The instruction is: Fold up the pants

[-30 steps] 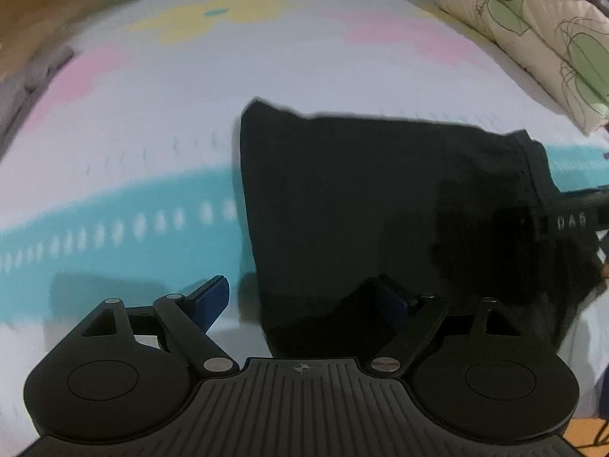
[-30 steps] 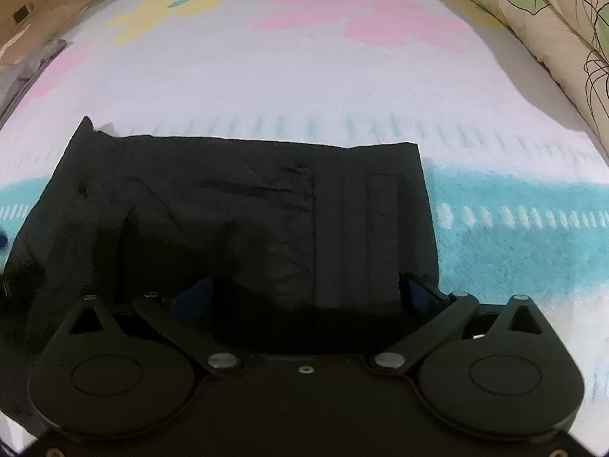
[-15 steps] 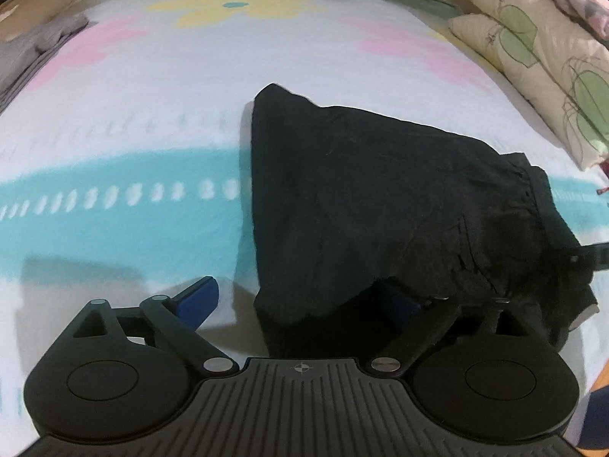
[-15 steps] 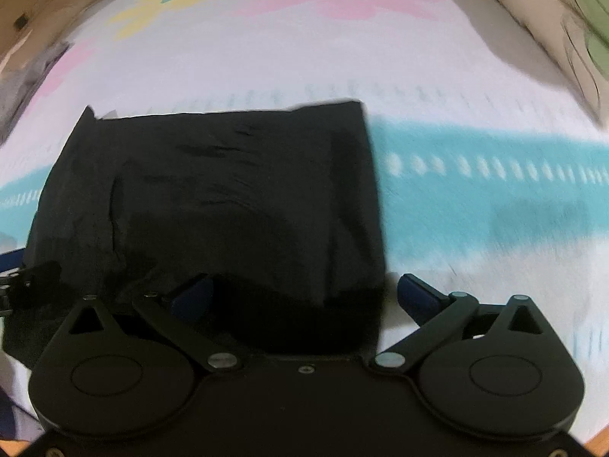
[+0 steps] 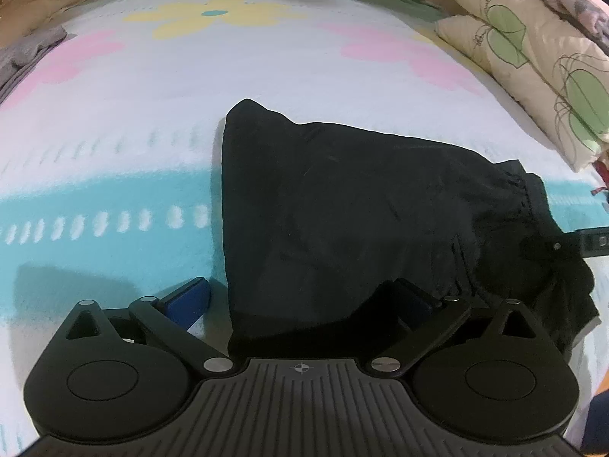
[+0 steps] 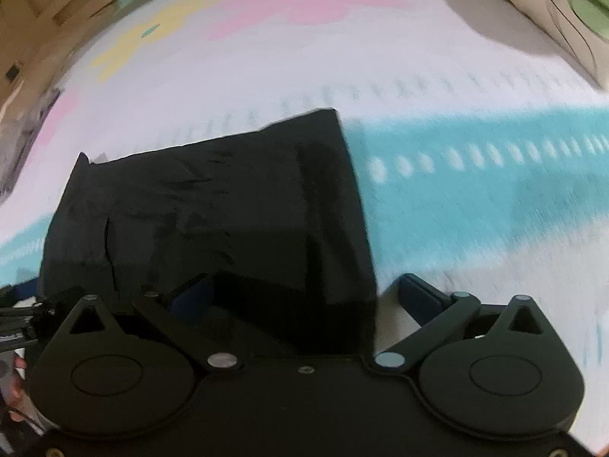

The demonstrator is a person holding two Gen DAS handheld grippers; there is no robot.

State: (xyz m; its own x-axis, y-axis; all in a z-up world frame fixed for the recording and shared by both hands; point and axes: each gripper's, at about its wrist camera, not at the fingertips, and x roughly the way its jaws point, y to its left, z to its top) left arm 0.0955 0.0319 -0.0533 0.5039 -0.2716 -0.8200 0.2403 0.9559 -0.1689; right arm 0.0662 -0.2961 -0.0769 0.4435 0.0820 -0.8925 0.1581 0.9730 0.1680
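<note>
Left wrist view. Folded black fabric pants point(image 5: 361, 221) are lying on the white bedspread with teal band and pastel flowers point(image 5: 114, 122), their left edge running straight down toward the camera and their gathered waistband sitting at the right. Open bedspread is stretching away to the left and beyond the far edge. Cream pillows with green leaf print point(image 5: 533, 57) are bordering the upper right; a grey cloth point(image 5: 26, 53) is lying at the far left edge. The left gripper point(image 5: 300, 301) is pointing steeply down, its jaws having just been opening and now standing wide: the left blue pad is resting over bare bedspread, the right pad over the pants, the near left corner lying loose between them. The dark tip of the other tool is showing at the right edge.

Right wrist view, blurred. The pants point(image 6: 213, 221) are filling the lower left; teal bedspread point(image 6: 475, 175) is lying free to the right. The right gripper point(image 6: 304, 297) is spread wide, straddling the near right corner without pinching. Compared with a second ago, the pants' right edge is sitting further left in frame.
</note>
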